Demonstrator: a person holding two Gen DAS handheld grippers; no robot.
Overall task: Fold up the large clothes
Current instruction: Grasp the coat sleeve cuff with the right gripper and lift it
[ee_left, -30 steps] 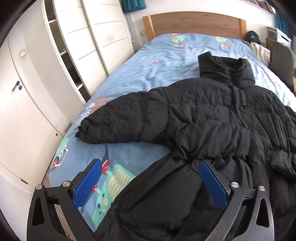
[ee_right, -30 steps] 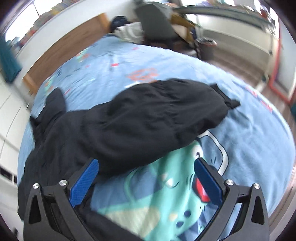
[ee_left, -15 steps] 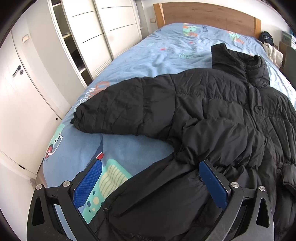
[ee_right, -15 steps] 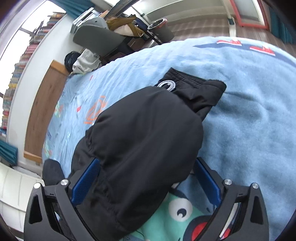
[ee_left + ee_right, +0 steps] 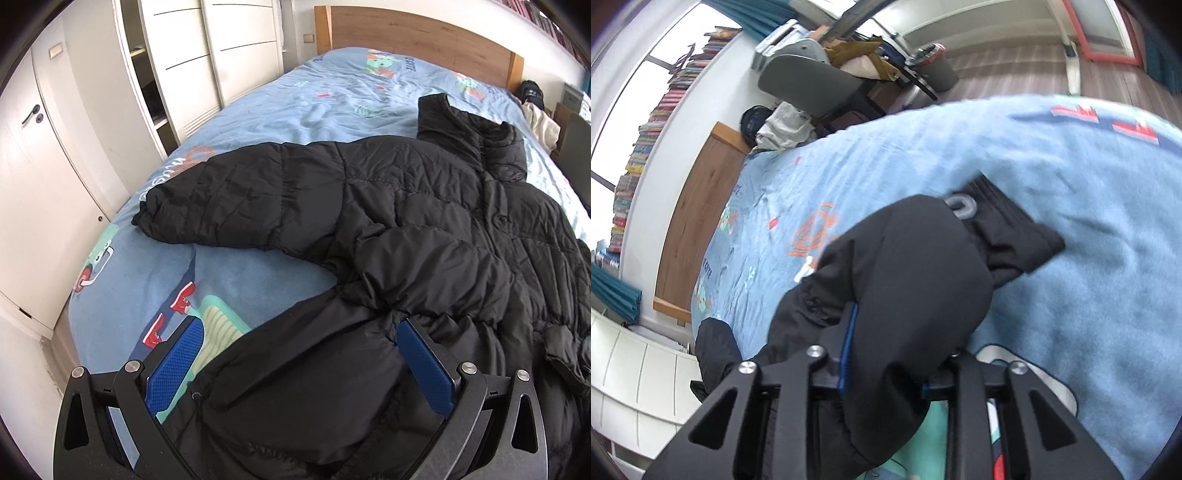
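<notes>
Since the earlier frames, the right gripper (image 5: pixel 886 354) has been rolled and brought onto the jacket's right sleeve (image 5: pixel 908 273), and its jaws have just been closing, so that the puffy black cloth is now pinched between the blue pads at the bottom centre of the right wrist view. Beyond the grip, the ribbed cuff (image 5: pixel 1008 229) is seen toward the middle right of that frame, lying on the blue bedspread (image 5: pixel 1089 221), with a small grey ring-shaped patch (image 5: pixel 962 206) just beside it. The left gripper (image 5: pixel 299 365) has scarcely shifted; its jaws are held wide apart at the bottom of the left wrist view, with the jacket's lower hem between the pads but not pressed by them. From there the black puffer jacket (image 5: pixel 424 229) is spread front-up across the bed, its left sleeve (image 5: pixel 229 199) stretched toward the left of the frame and its collar (image 5: pixel 469 129) toward the upper right. A wooden headboard (image 5: pixel 406 29) is seen at the top of the frame, and white wardrobe doors (image 5: pixel 177 74) stand along the upper left. In the right wrist view a grey chair (image 5: pixel 809 85) is seen at the upper centre, beside the bed.
</notes>
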